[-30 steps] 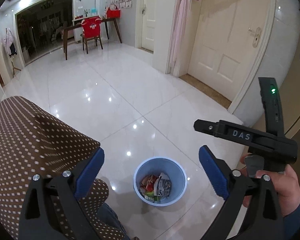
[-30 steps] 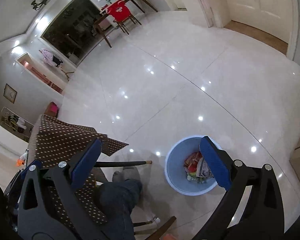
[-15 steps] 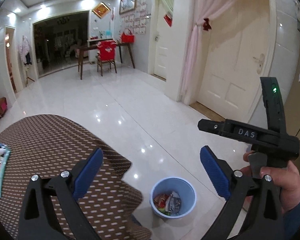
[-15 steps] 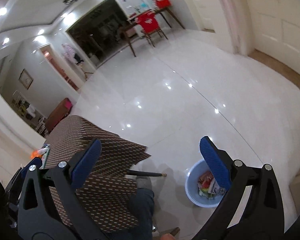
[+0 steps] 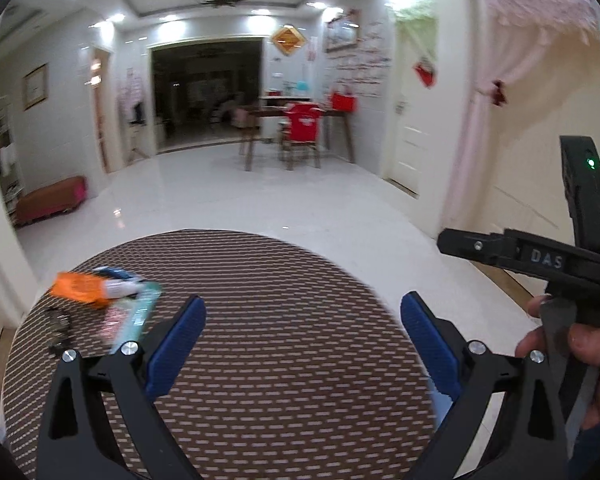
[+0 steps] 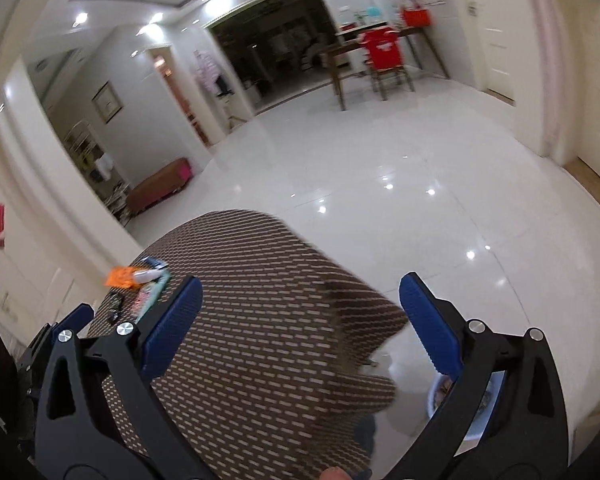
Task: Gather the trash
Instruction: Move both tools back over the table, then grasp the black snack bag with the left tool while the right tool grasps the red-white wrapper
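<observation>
Trash waits on the far left of the bench, and both tongs are wide and empty.

The trash pile (image 5: 104, 292), an orange wrapper with a white and a teal packet, lies at about ten o'clock on the round bench (image 5: 284, 320), close to its left edge. A push from the side could knock it off onto the floor (image 6: 380, 168), so I think a grab from above is safer. The packets look thin and slippery and may slide out of the pads. Some small dark bits (image 5: 58, 330) lie just beside the pile and could get swept along. The left tongs (image 5: 302, 344) and the right tongs (image 6: 300, 326) are both open wide with nothing in them. The blue bin (image 6: 436, 396) sits on the floor at about five o'clock, partly hidden, so a drop could miss. The middle of the bench is bare, with lots of room to move.
</observation>
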A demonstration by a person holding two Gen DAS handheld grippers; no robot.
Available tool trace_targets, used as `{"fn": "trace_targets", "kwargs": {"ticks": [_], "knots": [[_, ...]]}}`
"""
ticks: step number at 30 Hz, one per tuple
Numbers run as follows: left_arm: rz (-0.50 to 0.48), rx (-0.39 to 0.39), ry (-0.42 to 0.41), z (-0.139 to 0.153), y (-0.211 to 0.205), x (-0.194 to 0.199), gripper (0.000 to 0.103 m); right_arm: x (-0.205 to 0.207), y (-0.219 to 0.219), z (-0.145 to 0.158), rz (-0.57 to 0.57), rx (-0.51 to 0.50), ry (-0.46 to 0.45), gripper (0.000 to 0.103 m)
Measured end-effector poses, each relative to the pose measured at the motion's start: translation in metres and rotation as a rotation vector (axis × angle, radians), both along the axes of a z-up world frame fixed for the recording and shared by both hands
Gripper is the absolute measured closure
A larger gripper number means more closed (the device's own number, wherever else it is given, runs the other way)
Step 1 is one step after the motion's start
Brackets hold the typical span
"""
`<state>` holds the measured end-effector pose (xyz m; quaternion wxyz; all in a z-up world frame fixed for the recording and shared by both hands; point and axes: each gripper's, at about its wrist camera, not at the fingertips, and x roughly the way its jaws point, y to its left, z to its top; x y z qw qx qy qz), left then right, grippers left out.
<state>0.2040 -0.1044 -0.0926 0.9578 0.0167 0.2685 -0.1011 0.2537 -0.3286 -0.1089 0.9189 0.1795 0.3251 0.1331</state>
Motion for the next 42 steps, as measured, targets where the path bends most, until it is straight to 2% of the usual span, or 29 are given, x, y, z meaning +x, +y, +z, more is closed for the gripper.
{"fn": "trace_targets", "kwargs": {"ticks": [10,20,23,25,29,31,33,37,38,41,42], "knots": [[0.261,-0.060,0.016,-0.006,0.127,0.013,0.007,0.047,0.115,0.004,0.167,-0.081,0.007,0.006],[0.480,-0.079,0.116,-0.048,0.251,0.029,0.007,0.094,0.233,-0.020,0.353,-0.152,0.053,0.006],[0.501,-0.064,0.157,-0.058,0.268,0.041,0.007,0.100,0.263,-0.031,0.406,-0.166,0.075,0.006],[0.522,-0.023,0.198,-0.067,0.277,0.054,0.007,0.103,0.280,-0.041,0.437,-0.191,0.090,0.006],[0.532,0.017,0.250,-0.079,0.287,0.070,0.007,0.107,0.319,-0.053,0.535,-0.266,0.096,0.007],[0.534,0.010,0.295,-0.087,0.294,0.082,0.007,0.109,0.333,-0.056,0.581,-0.257,0.100,0.011],[0.531,-0.037,0.331,-0.091,0.305,0.092,0.007,0.111,0.342,-0.059,0.611,-0.243,0.118,0.028],[0.523,-0.075,0.351,-0.093,0.317,0.102,0.007,0.109,0.358,-0.075,0.633,-0.280,0.143,0.029],[0.514,-0.073,0.369,-0.096,0.318,0.106,0.007,0.109,0.361,-0.079,0.635,-0.286,0.152,0.032],[0.477,-0.026,0.380,-0.098,0.308,0.113,0.007,0.107,0.373,-0.088,0.631,-0.327,0.137,0.036],[0.484,-0.001,0.387,-0.100,0.306,0.116,0.012,0.104,0.376,-0.089,0.620,-0.359,0.115,0.037]]}}
